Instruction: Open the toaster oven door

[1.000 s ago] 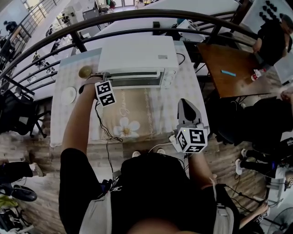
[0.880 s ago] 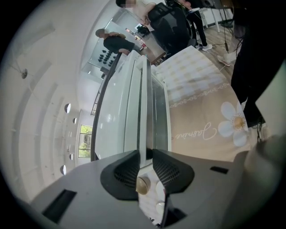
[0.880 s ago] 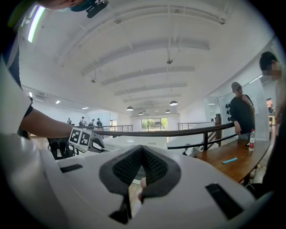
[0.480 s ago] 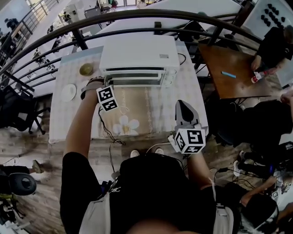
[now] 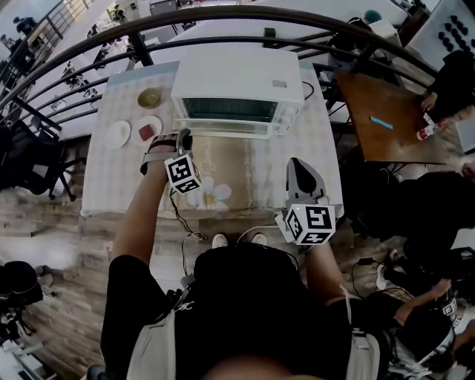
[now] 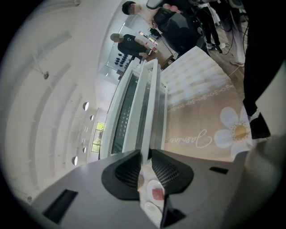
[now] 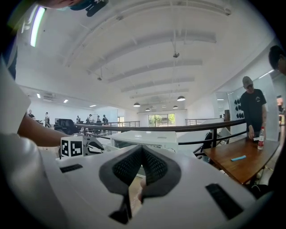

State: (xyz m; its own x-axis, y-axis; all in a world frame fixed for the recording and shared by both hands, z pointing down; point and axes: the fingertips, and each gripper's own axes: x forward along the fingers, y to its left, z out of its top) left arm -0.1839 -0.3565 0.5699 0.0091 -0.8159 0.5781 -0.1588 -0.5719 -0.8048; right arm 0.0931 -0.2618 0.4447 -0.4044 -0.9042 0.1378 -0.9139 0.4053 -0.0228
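The white toaster oven [image 5: 237, 78] stands at the back of the table, its glass door [image 5: 230, 111] facing me. My left gripper [image 5: 182, 137] is at the door's left end. In the left gripper view the white door handle [image 6: 149, 103] runs straight in between the jaws of the left gripper [image 6: 146, 154]. They are closing, and the pads lie against the handle. My right gripper [image 5: 295, 165] hangs over the table's near right part, well short of the oven. Its jaws are shut on nothing, and the oven [image 7: 147, 139] shows beyond the right gripper [image 7: 142, 150].
A beige cloth with a white flower [image 5: 211, 193] covers the table. Left of the oven lie an olive dish [image 5: 149, 97], a plate with something red [image 5: 149, 130] and a white plate [image 5: 118, 134]. A dark railing [image 5: 223, 15] runs behind. A wooden table [image 5: 378, 119] with people stands at the right.
The head view has shifted, so the oven sits lower and more of its glass front shows. My left gripper has stayed at the door's left end. The right gripper has barely moved.
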